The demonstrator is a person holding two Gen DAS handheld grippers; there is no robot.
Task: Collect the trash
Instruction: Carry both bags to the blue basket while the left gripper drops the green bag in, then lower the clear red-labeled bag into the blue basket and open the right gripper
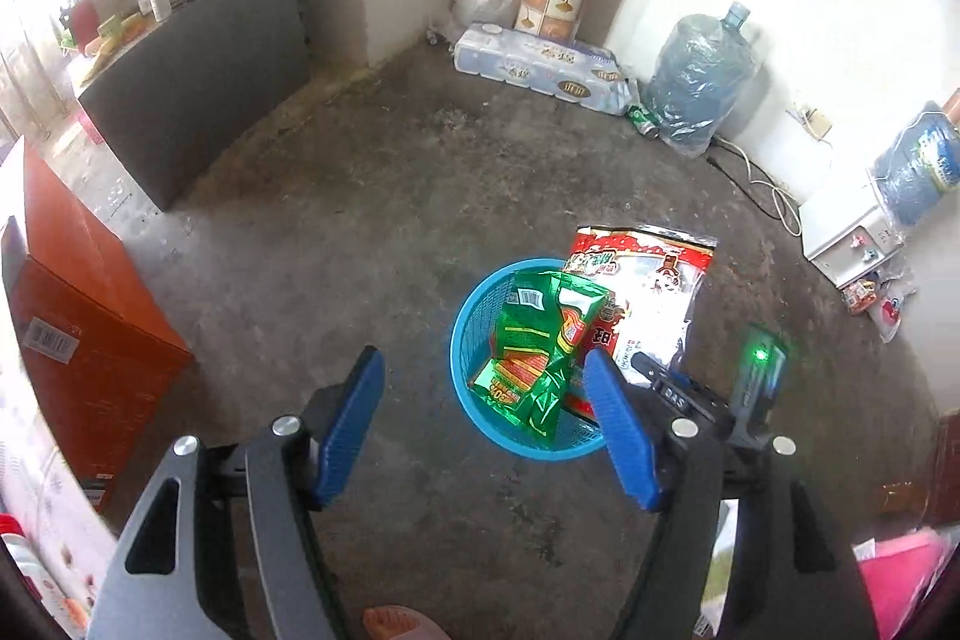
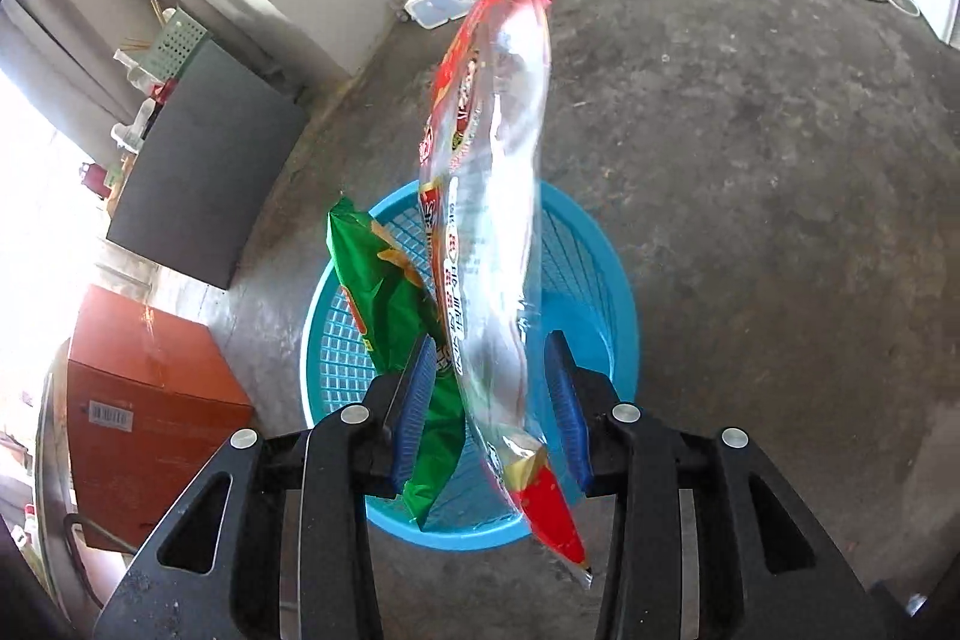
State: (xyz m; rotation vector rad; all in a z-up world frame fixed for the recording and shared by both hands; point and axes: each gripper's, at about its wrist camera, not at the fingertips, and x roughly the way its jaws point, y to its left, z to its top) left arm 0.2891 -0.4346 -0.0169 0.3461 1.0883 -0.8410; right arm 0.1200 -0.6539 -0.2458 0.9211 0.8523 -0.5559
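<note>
A blue mesh basket (image 1: 465,334) (image 2: 606,292) stands on the concrete floor. Green snack bags (image 1: 534,340) (image 2: 384,304) lie in it. A long red and clear snack bag (image 1: 648,280) (image 2: 498,172) stands tilted out of the basket, over its right rim. My right gripper (image 2: 489,355) (image 1: 654,370) is open around that bag's lower part; a gap shows between the bag and the right pad (image 2: 564,394). My left gripper (image 1: 483,361) hangs open above the basket's near left side with nothing between its fingers.
An orange box (image 1: 90,328) and a dark grey cabinet (image 1: 198,100) stand at the left. Along the far wall lie a toilet-paper pack (image 1: 540,67), a green can (image 1: 642,118) and a wrapped water jug (image 1: 696,82). A white appliance (image 1: 852,238) with a cable sits at the right.
</note>
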